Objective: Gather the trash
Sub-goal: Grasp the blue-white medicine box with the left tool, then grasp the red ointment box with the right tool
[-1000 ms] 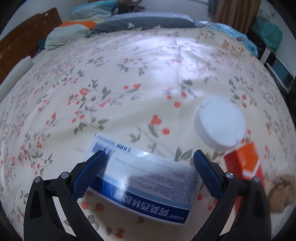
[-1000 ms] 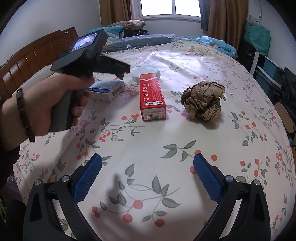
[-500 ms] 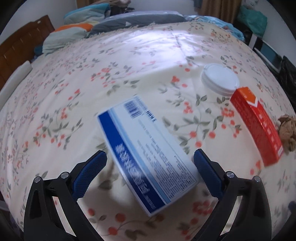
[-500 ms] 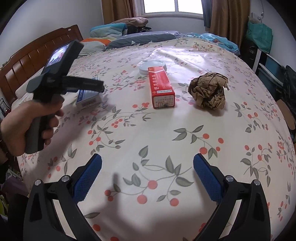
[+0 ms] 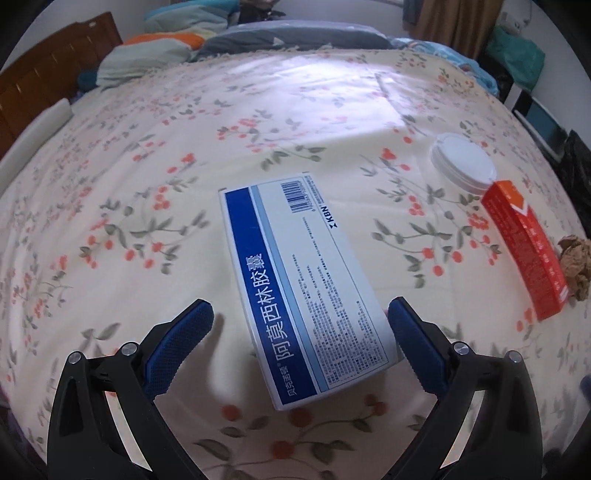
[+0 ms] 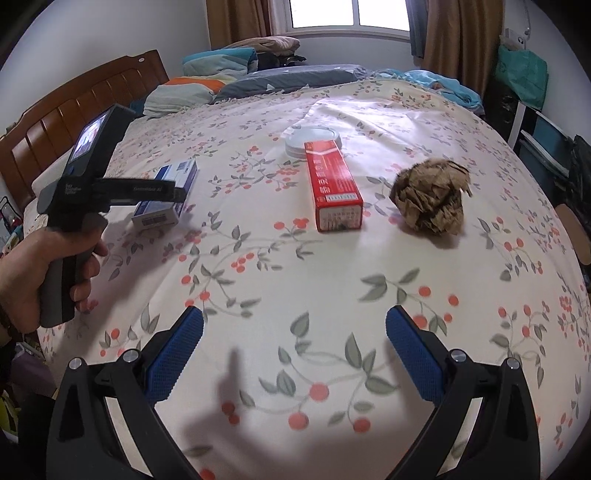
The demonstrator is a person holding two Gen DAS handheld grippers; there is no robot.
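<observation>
A blue and white medicine box point(image 5: 306, 284) lies on the floral bedspread, its near end between the open jaws of my left gripper point(image 5: 299, 325); the fingers do not touch it. It also shows in the right wrist view point(image 6: 166, 199), partly behind the hand-held left gripper point(image 6: 147, 194). A red box point(image 6: 332, 188), a white round lid point(image 6: 314, 138) and a crumpled brown paper ball point(image 6: 430, 201) lie further right. My right gripper point(image 6: 293, 339) is open and empty above bare bedspread, well short of them.
Pillows and folded bedding point(image 6: 221, 81) lie at the head of the bed by the wooden headboard point(image 6: 74, 114). A window with curtains point(image 6: 343, 14) is behind. Shelves and bags point(image 6: 532, 96) stand along the bed's right side.
The left gripper has pulled back and turned, so the blue box now lies lengthwise between its jaws. The right gripper has drifted back slightly and stays open.
</observation>
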